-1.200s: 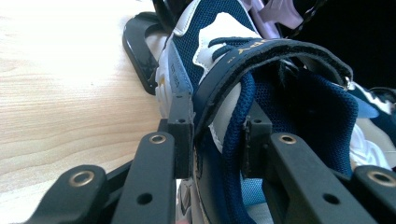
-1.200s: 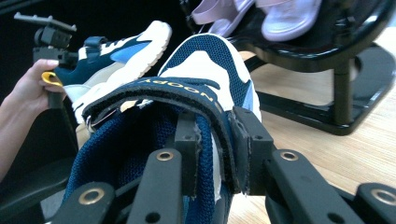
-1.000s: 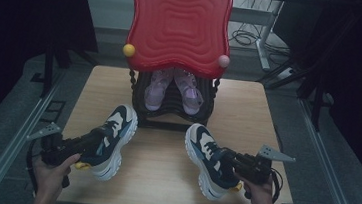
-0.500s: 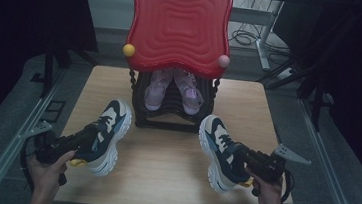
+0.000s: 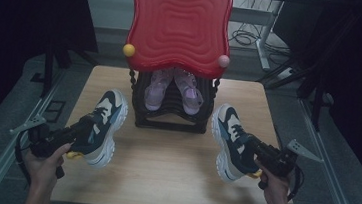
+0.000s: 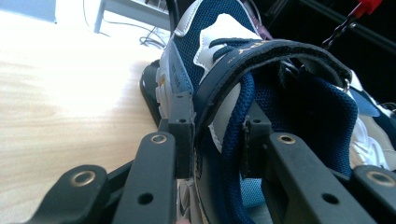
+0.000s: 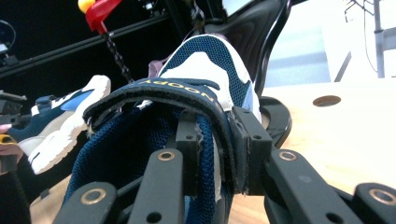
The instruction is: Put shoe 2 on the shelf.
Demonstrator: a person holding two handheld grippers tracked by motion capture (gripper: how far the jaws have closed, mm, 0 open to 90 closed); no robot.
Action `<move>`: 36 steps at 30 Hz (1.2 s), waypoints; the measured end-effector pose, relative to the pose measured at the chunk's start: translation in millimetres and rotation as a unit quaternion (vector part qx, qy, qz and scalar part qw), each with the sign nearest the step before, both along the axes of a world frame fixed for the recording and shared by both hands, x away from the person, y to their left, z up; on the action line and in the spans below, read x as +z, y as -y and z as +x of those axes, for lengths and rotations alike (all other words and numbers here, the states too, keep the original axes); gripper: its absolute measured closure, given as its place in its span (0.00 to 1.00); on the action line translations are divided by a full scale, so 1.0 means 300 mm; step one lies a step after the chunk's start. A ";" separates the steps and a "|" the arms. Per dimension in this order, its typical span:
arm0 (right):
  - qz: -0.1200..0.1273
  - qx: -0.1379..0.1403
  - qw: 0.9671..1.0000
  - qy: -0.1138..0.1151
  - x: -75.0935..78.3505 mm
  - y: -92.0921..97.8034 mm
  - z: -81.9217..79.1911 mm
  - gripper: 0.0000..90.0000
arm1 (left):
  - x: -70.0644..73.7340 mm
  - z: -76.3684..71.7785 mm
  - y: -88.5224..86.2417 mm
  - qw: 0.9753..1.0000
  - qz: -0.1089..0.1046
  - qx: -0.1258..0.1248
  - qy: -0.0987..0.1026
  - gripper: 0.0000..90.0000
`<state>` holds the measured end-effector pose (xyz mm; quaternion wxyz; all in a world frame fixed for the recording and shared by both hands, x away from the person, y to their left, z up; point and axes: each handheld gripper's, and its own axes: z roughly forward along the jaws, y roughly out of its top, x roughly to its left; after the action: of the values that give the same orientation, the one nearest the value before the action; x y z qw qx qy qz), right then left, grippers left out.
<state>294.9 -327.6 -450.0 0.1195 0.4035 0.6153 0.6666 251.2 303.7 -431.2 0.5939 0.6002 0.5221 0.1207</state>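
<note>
1. The left gripper (image 5: 81, 131) is clamped on the collar of the left sneaker (image 5: 104, 124); in the left gripper view its 2 jaws pinch the padded side wall under the strap (image 6: 261, 56).
2. The right gripper (image 5: 255, 148) holds the right sneaker (image 5: 230, 139) the same way, jaws closed on the collar just below the strap (image 7: 173, 91).
3. Both sneakers sit over the wooden bench (image 5: 163, 165), one on each side of the black rack (image 5: 170, 113), near it but not touching. I cannot tell whether their soles rest on the bench or hang just above it.
4. Each sneaker's long axis runs from the heel at the gripper to the toe pointing forward, toward the rack and slightly inward.
5. The rack lies ahead and between the 2 sneakers, about equally near both hands. Its slot under the red tray (image 5: 178, 26) already holds a pair of pink sandals (image 5: 172, 88).
6. Any move onto the rack would, I judge, mean carrying each sneaker forward and inward, toe first.
</note>
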 end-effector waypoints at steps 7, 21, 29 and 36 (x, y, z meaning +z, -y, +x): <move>0.003 -0.019 1.000 0.008 0.029 0.007 0.020 0.82 | 0.033 0.021 -0.018 1.000 0.002 0.009 0.011 0.80; 0.020 -0.046 0.998 0.037 0.150 0.021 0.062 0.82 | 0.084 0.069 -0.018 1.000 -0.011 0.002 0.022 0.80; 0.030 -0.060 0.997 0.047 0.198 0.028 0.092 0.82 | 0.109 0.102 -0.029 1.000 -0.015 0.000 0.028 0.80; 0.034 -0.065 0.996 0.049 0.242 0.025 0.119 0.82 | 0.134 0.133 -0.038 0.999 -0.019 0.001 0.030 0.80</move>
<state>330.5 -335.2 -377.3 0.1791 0.4135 0.5579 0.6969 291.0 315.1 -391.0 0.6205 0.5841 0.5071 0.1288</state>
